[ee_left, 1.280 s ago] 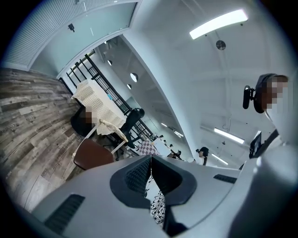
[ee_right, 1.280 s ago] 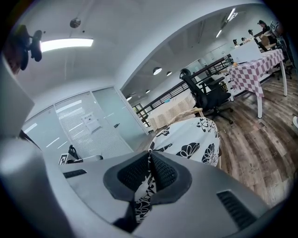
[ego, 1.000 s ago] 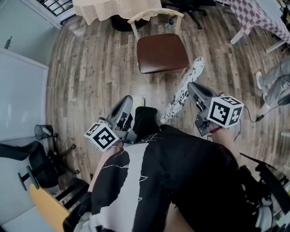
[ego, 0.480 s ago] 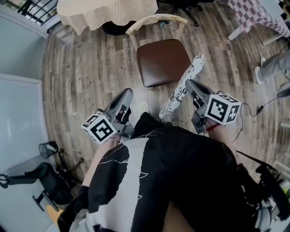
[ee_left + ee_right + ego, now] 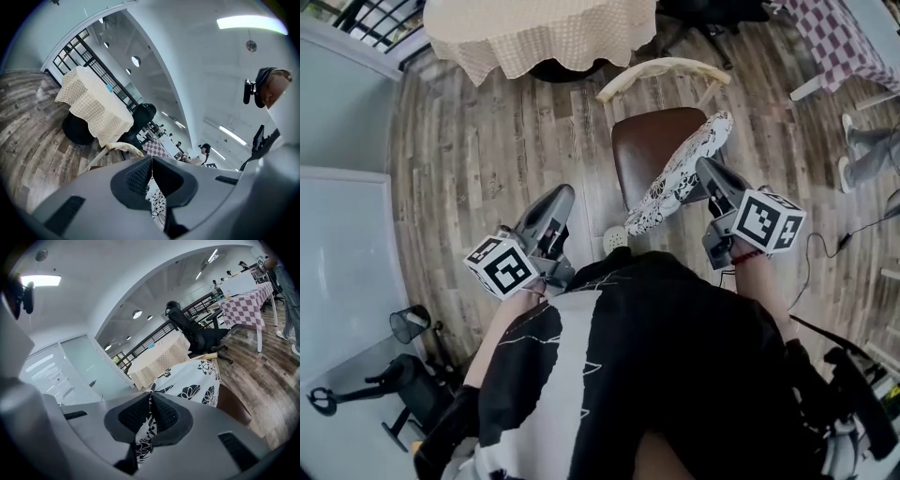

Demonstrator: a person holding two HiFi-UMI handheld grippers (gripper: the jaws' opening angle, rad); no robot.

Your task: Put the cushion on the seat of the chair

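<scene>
- Head view: shows black-and-white floral cushion (image 5: pixel 677 176) pinched in right gripper (image 5: pixel 705 171), over brown padded chair seat (image 5: pixel 636 150); carrying step.
- Shows left gripper (image 5: pixel 561 195) closed on nothing.
- Calls next for laying flat, releasing.

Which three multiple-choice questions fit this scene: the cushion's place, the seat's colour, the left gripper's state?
1. Where is the cushion?
A. flat on the chair's seat
B. held in the air by the right gripper
C. on the floor
2. What colour is the chair's seat?
A. brown
B. green
C. white
3. How is the left gripper?
A. shut on the cushion
B. wide open
C. shut and empty
Key: 1 B, the right gripper pinches its edge; 2 A, it looks dark brown; 3 C, jaws together, nothing between.
</scene>
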